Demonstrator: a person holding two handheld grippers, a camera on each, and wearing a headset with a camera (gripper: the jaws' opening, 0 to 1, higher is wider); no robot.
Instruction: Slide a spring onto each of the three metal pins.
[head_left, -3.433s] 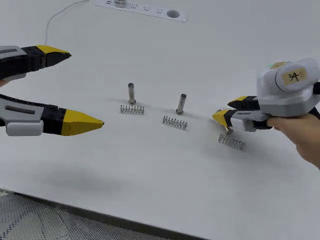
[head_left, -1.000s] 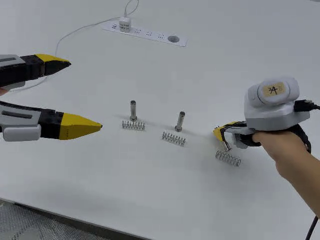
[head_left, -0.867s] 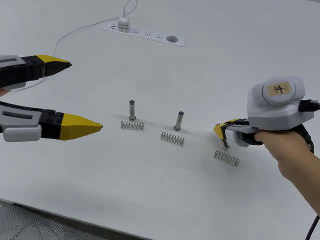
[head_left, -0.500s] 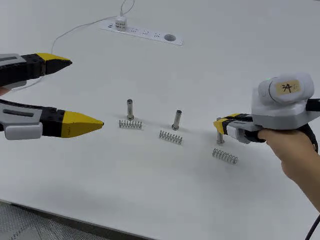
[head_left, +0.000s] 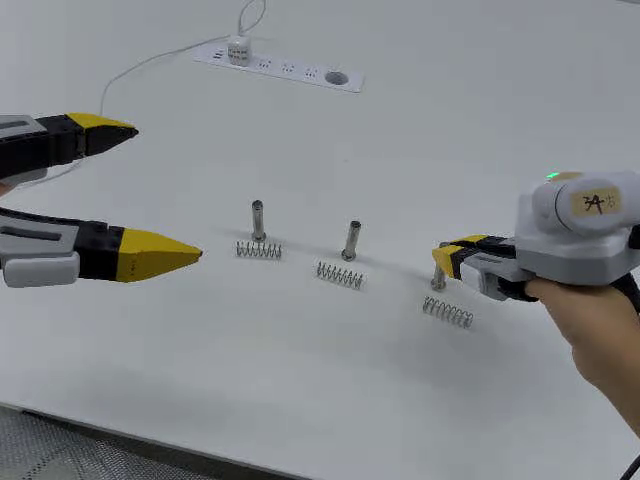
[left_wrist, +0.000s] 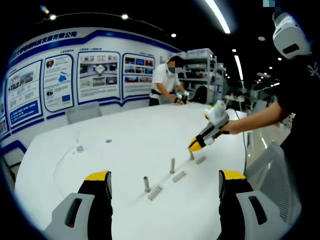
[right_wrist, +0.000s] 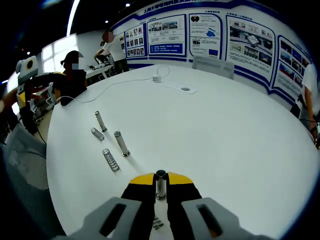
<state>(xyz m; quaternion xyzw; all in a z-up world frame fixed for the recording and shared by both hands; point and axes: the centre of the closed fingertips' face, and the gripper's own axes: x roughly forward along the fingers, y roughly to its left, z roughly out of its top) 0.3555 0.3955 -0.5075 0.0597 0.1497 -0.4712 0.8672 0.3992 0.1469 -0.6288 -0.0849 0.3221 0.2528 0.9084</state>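
Three metal pins stand in a row on the white table (head_left: 330, 400): left pin (head_left: 257, 219), middle pin (head_left: 351, 240), right pin (head_left: 438, 279). One spring lies in front of each: left spring (head_left: 258, 250), middle spring (head_left: 338, 274), right spring (head_left: 446, 312). My right gripper (head_left: 444, 257) reaches in from the right, and in its own view its jaws close around the upright right pin (right_wrist: 160, 185). The right spring (right_wrist: 157, 223) lies just under those jaws. My left gripper (head_left: 160, 192) hovers wide open at the left, well short of the pins (left_wrist: 172, 165).
A white power strip (head_left: 280, 68) with a plug (head_left: 237, 48) and a cable lies at the far side. The table's front edge (head_left: 150, 445) runs along the bottom left. A person (left_wrist: 165, 82) stands beyond the table's far end.
The right pin, held tilted in my right gripper a second ago, now stands upright on the table. The right gripper has levelled out. My left gripper has stayed open in place.
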